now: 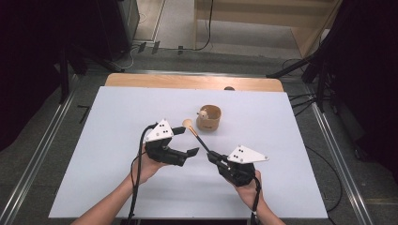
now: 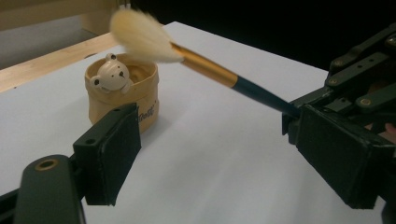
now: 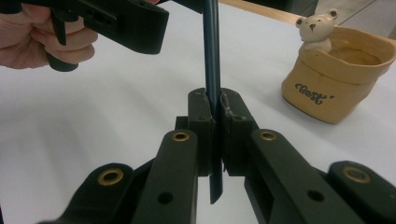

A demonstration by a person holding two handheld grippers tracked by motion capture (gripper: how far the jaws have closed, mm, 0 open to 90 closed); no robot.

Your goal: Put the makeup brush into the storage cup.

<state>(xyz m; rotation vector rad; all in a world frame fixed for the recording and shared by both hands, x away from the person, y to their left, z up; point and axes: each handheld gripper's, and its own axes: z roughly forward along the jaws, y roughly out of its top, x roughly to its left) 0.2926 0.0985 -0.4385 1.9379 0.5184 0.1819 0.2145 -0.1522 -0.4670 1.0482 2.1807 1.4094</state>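
table (image 1: 117, 154), white | left gripper (image 1: 185, 140), jaws apart, nothing between | right gripper (image 1: 212, 155), clamped on brush handle | pot (image 1: 209, 119), tan, bear on rim, script lettering, unclear | brush (image 1: 197, 135), raised, tuft beside pot

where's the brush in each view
High view: the brush lies mid-table, tuft toward the bear cup, handle end in the right gripper.
Left gripper view: brush crosses the upper middle, tuft upper left, above the cup.
Right gripper view: its handle rises from the shut jaws at centre.
Shared landmark: the cup.
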